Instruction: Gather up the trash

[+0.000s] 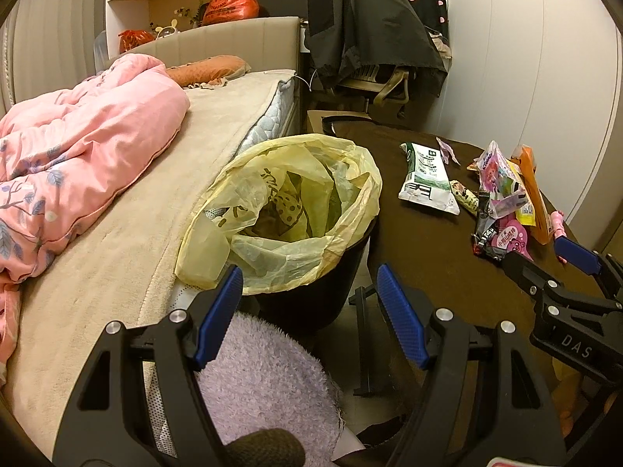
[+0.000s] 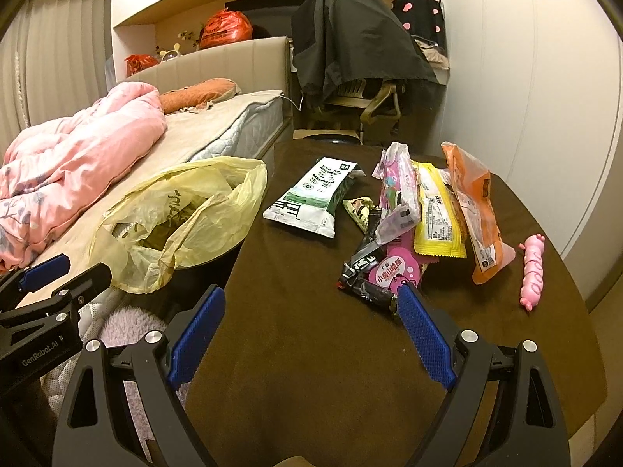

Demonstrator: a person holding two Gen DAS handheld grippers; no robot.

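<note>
A bedroom scene. The left gripper (image 1: 309, 284) is hovering with its jaws spread wide and holding nothing, just above a black bin (image 1: 311, 303) lined with a yellow bag (image 1: 280, 210), which is standing between the bed (image 1: 117, 253) and a dark brown table (image 2: 296, 350). The right gripper (image 2: 311, 305) is hanging over the table, jaws also gaping and empty, near a heap of wrappers (image 2: 405, 229) lying beside a pink toy (image 2: 532, 272).

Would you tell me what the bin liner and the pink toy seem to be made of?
Bin liner: thin yellowish plastic film, judging by its translucency, crinkles and glossy folds. Pink toy: probably soft rubber or moulded plastic, smooth with a slight sheen; the view leaves that open.
</note>
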